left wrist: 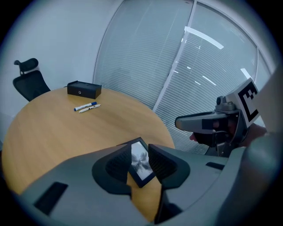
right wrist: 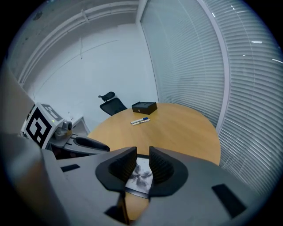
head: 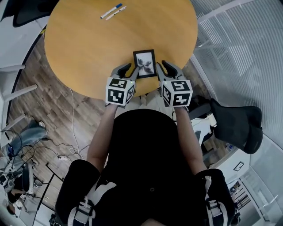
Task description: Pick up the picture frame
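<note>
A small black picture frame [head: 144, 63] with a grey flower print lies flat on the round wooden table [head: 88, 39], close to its near edge. My left gripper [head: 125, 70] hovers just left of the frame and my right gripper [head: 167, 68] just right of it, both angled down toward it. In the left gripper view the left gripper [left wrist: 139, 153] stands open, and the frame [left wrist: 140, 162] shows through the gap, untouched. In the right gripper view the right gripper [right wrist: 142, 159] is likewise open, with the frame [right wrist: 139, 175] lying beyond its pads.
Two markers [head: 112, 12] lie at the table's far side, with a black box [right wrist: 144, 107] behind them. A black office chair [head: 234, 123] stands at my right, another [left wrist: 28, 81] across the table. Blinds on a glass wall run along the right side.
</note>
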`<control>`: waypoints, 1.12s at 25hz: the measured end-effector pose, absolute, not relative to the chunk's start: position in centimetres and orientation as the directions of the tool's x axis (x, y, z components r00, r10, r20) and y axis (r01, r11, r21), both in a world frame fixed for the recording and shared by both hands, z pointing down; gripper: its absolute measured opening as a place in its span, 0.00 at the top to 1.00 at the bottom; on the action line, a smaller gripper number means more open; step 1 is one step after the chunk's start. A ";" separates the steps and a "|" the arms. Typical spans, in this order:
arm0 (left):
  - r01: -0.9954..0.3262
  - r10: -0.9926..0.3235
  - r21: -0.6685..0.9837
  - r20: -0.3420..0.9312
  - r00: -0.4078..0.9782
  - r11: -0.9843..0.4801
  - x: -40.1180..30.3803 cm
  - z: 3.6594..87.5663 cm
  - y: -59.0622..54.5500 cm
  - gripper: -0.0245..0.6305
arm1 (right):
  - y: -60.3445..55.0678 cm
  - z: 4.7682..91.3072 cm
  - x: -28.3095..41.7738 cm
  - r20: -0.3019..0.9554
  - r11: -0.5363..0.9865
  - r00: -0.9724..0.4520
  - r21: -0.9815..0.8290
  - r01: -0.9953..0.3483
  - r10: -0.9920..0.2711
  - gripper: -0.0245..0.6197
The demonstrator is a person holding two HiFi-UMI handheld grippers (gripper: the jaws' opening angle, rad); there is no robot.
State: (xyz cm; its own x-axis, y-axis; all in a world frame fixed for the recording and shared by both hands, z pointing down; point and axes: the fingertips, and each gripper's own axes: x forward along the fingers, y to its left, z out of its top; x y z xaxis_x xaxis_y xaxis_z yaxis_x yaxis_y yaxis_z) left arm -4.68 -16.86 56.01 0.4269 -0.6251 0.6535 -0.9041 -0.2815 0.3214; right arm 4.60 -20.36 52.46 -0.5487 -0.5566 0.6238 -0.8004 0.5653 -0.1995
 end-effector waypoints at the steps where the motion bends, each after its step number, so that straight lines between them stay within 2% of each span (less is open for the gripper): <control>1: -0.902 -0.614 0.325 0.662 0.431 -0.283 -4.6 56.5 -16.9 0.79 | -20.4 53.0 4.5 0.632 0.567 -0.546 -0.197 -0.800 -0.550 0.80; 17: -0.906 -0.502 0.397 0.759 0.413 -0.145 -3.2 66.8 -17.2 0.78 | -20.2 63.3 6.0 0.757 0.536 -0.492 -0.225 -0.814 -0.431 0.77; 28: -0.912 -0.469 0.408 0.797 0.381 -0.047 -3.1 70.4 -18.1 0.78 | -20.9 68.7 6.1 0.814 0.527 -0.469 -0.247 -0.813 -0.342 0.77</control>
State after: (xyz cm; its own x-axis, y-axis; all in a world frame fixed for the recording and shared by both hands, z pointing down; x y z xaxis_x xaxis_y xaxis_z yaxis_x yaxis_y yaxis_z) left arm -3.09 -18.08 70.43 0.3813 -0.4690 0.7966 -0.9116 -0.0475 0.4083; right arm 6.05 -20.92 68.69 -0.4692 -0.3425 0.8140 -0.8132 0.5268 -0.2471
